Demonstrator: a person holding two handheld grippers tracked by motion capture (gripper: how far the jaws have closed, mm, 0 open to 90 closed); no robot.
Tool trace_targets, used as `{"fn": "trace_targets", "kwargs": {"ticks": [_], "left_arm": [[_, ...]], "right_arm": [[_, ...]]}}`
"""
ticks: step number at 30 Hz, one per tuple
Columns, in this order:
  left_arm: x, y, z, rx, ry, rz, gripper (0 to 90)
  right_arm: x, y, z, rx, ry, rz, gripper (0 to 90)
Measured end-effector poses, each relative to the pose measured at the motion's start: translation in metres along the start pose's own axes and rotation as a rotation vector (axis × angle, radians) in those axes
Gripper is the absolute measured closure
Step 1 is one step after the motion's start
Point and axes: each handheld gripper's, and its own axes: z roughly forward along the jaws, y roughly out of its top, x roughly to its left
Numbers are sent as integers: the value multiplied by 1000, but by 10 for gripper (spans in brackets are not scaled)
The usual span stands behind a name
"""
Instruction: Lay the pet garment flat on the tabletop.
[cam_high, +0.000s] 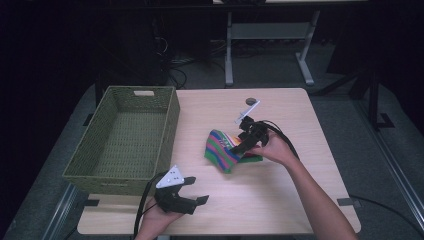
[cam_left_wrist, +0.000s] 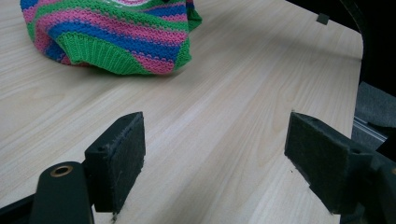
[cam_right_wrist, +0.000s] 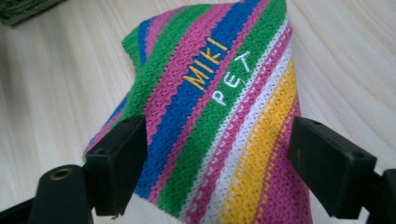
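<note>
A small striped knitted garment (cam_high: 224, 149) in green, pink, blue, white and yellow lies crumpled in the middle of the wooden table (cam_high: 280, 200). In the right gripper view the garment (cam_right_wrist: 219, 107) bears the stitched words MIKI PET. My right gripper (cam_high: 238, 146) hovers right over it, jaws wide open, one on each side of the cloth (cam_right_wrist: 217, 163). My left gripper (cam_high: 196, 190) rests near the table's front edge, open, nothing between its pads (cam_left_wrist: 116, 158). The garment (cam_left_wrist: 112, 37) lies ahead of it.
A green woven basket (cam_high: 85, 165) stands on the left part of the table, with nothing inside it. A small dark round thing (cam_high: 251, 101) lies near the far edge. Table legs (cam_high: 229, 55) and cables sit on the floor beyond.
</note>
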Motion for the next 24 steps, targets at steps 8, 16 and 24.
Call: {"fn": "trace_targets", "kwargs": {"ticks": [8,16,24], "left_arm": [[0,0,1,4,-8,8,202],[1,0,1,4,-9,6,202],[0,0,2,6,-10,1,202]], "right_arm": [[-3,-1,16,15,-23,10,222],[-3,-2,27,20,-35,11,223],[-2,-5,37,41,-35,11,236]]}}
